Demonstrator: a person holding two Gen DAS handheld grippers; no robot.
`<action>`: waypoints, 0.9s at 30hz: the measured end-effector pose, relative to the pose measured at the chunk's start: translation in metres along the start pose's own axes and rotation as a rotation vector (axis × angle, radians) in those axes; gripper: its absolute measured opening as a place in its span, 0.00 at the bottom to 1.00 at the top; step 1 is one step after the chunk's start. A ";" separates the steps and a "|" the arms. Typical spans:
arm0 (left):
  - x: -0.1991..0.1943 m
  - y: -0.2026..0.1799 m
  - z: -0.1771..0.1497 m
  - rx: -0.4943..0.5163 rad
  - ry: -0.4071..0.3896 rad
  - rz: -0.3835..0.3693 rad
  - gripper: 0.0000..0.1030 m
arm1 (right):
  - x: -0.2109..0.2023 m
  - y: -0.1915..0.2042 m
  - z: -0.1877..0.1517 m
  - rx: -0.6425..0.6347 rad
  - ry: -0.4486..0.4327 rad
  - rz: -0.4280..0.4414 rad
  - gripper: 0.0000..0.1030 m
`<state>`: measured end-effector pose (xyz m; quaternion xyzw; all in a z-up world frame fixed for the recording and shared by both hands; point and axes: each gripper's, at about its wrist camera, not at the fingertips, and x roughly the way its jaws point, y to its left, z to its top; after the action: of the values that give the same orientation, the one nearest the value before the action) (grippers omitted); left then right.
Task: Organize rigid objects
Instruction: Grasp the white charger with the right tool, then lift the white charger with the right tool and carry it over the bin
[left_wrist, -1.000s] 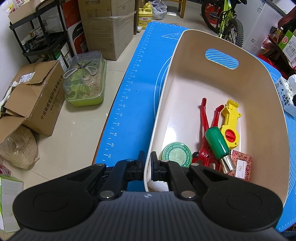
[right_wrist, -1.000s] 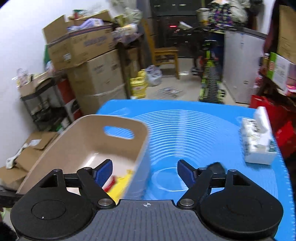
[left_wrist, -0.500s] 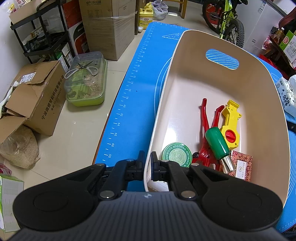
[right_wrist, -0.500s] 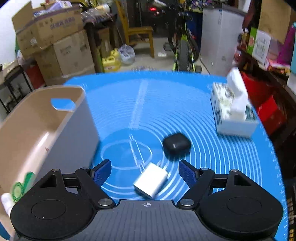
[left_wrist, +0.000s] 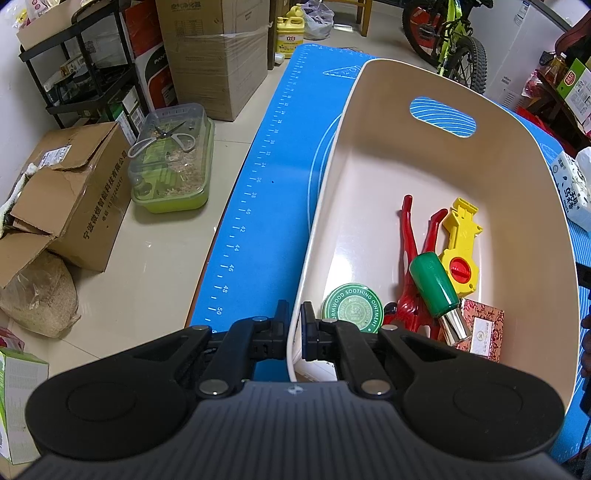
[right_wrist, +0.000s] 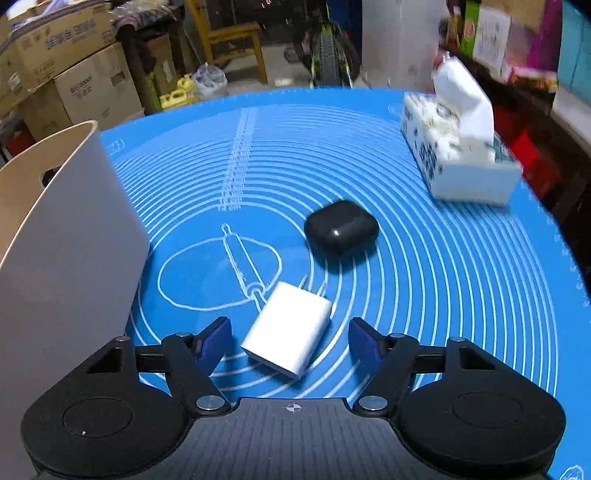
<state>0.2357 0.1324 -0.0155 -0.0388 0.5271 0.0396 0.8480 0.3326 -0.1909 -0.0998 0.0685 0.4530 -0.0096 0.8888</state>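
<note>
My left gripper (left_wrist: 294, 325) is shut on the near rim of the beige bin (left_wrist: 369, 122), one finger inside and one outside. The bin holds a green ointment tin (left_wrist: 351, 308), red pliers (left_wrist: 410, 251), a yellow tool (left_wrist: 460, 245), a green-capped bottle (left_wrist: 436, 288) and a small patterned box (left_wrist: 482, 330). My right gripper (right_wrist: 290, 341) is open, low over the blue mat (right_wrist: 443, 295), with a white charger plug (right_wrist: 290, 328) lying between its fingers. A black earbud case (right_wrist: 341, 227) lies just beyond. The bin wall (right_wrist: 74, 236) stands at the left.
A tissue box (right_wrist: 461, 158) sits at the mat's far right. Off the table's left side are cardboard boxes (left_wrist: 74, 195), a clear green container (left_wrist: 171, 166) with scissors on it, a shelf and a sack on the floor. A bicycle (left_wrist: 447, 37) stands behind.
My right gripper has swung away from the bin and come down towards the mat, so the white plug now lies between its open fingers. The left gripper has kept its hold on the rim.
</note>
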 end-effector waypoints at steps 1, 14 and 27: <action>0.000 0.000 0.000 -0.001 0.000 0.000 0.08 | 0.000 0.003 -0.001 -0.013 -0.004 -0.013 0.66; 0.000 0.000 0.001 -0.002 -0.002 0.001 0.08 | -0.019 -0.005 -0.002 0.003 -0.053 -0.015 0.41; -0.002 0.000 0.001 -0.005 -0.002 0.000 0.08 | -0.095 0.010 0.019 0.026 -0.243 0.134 0.41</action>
<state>0.2360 0.1324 -0.0136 -0.0411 0.5260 0.0410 0.8485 0.2931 -0.1875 -0.0112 0.1083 0.3361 0.0358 0.9349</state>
